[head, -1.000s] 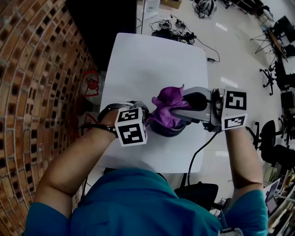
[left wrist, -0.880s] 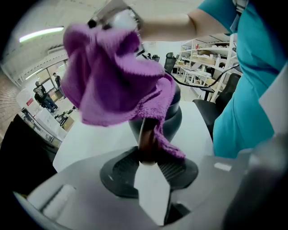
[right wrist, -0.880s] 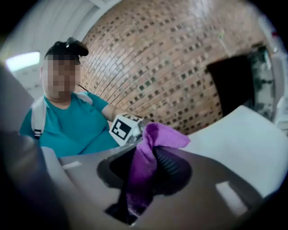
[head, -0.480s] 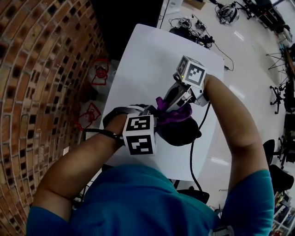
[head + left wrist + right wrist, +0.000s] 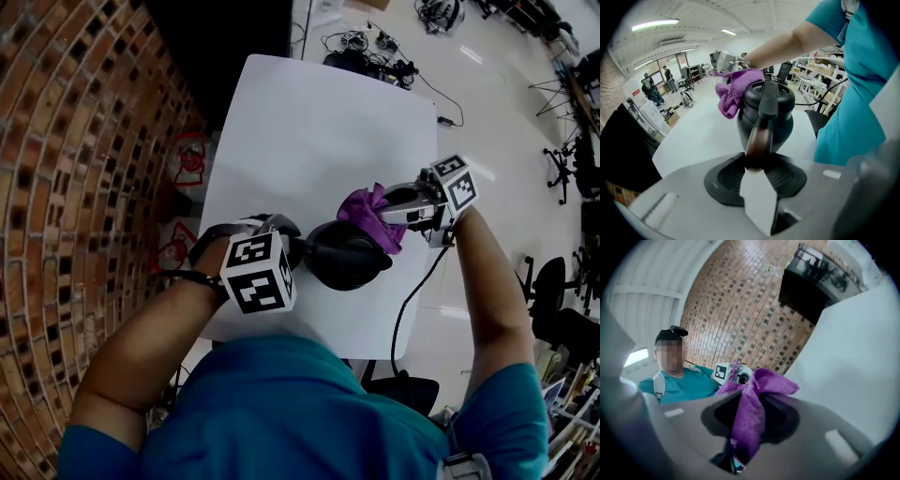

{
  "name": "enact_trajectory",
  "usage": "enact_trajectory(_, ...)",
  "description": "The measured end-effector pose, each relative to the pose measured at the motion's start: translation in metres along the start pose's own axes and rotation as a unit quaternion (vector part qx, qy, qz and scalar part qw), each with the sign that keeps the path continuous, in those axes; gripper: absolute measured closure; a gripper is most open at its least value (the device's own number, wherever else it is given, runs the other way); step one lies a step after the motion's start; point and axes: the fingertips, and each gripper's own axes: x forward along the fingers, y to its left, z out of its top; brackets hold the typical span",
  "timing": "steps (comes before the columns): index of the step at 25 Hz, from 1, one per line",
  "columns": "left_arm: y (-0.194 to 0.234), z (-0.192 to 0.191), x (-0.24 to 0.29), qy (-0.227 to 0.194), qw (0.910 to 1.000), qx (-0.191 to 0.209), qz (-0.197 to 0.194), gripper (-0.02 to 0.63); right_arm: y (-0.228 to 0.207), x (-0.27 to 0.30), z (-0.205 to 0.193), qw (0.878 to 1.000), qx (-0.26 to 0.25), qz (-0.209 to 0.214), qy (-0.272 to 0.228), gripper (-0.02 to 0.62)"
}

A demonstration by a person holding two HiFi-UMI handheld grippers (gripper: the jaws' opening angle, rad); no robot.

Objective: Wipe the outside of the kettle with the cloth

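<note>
Evidently the kettle (image 5: 345,255) is being steadied so that it can be wiped: it stands upright near the front edge of the white table (image 5: 309,112), and its dark handle (image 5: 759,136) is clamped between the jaws of the left gripper (image 5: 757,161), which are closed firmly on it from both sides. That hold is judged to be there to stop the kettle from sliding or turning while pressure is put on its body. The purple cloth (image 5: 370,214) is pinched in the right gripper (image 5: 398,208), whose jaws are closed on a bunched fold, so that a loose wad sticks out beyond the tips. The wad is laid against the upper shoulder of the kettle, on the side away from the handle (the two grippers are thus set roughly opposite each other, with the kettle between them). Bunching the cloth is probably meant to keep a soft pad, and not the hard jaws, against the dark surface. How much of the outside is already wiped cannot be told, since no marks or streaks show on it. By count, one kettle, one cloth and one table are seen, with two grippers, and one marker cube is carried on each, two in all.
</note>
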Motion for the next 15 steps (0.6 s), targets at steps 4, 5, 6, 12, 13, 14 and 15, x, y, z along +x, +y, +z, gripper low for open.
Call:
enact_trajectory(4, 0.001, -0.003, -0.001, 0.009, 0.9999, -0.004, -0.002, 0.474, 0.018, -0.026, -0.029, 0.989, -0.02, -0.041, -0.141, 0.497)
enact_trajectory(5, 0.001, -0.003, -0.001, 0.011, 0.9999, -0.006, -0.003, 0.474, 0.022, -0.03, -0.037, 0.983, -0.023, -0.05, -0.175, 0.497)
enact_trajectory(6, 0.001, -0.003, -0.001, 0.012, 0.9999, -0.006, -0.004, 0.474, 0.027, -0.032, -0.045, 0.976, -0.024, -0.059, -0.21, 0.497)
enact_trajectory(12, 0.001, -0.001, 0.0, -0.011, 0.9999, -0.002, 0.009, 0.474, 0.064, -0.05, -0.082, 0.916, -0.067, -0.166, -0.359, 0.495)
enact_trajectory(13, 0.001, 0.0, 0.0, -0.019, 0.9997, -0.001, 0.012, 0.474, 0.077, -0.054, -0.081, 0.907, -0.09, -0.19, -0.366, 0.495)
enact_trajectory(14, 0.001, 0.0, 0.001, -0.028, 0.9995, -0.001, 0.016, 0.472, 0.09, -0.056, -0.076, 0.898, -0.117, -0.217, -0.364, 0.495)
enact_trajectory(15, 0.001, 0.001, 0.001, -0.038, 0.9991, -0.002, 0.018, 0.472, 0.104, -0.055, -0.067, 0.891, -0.146, -0.245, -0.353, 0.495)
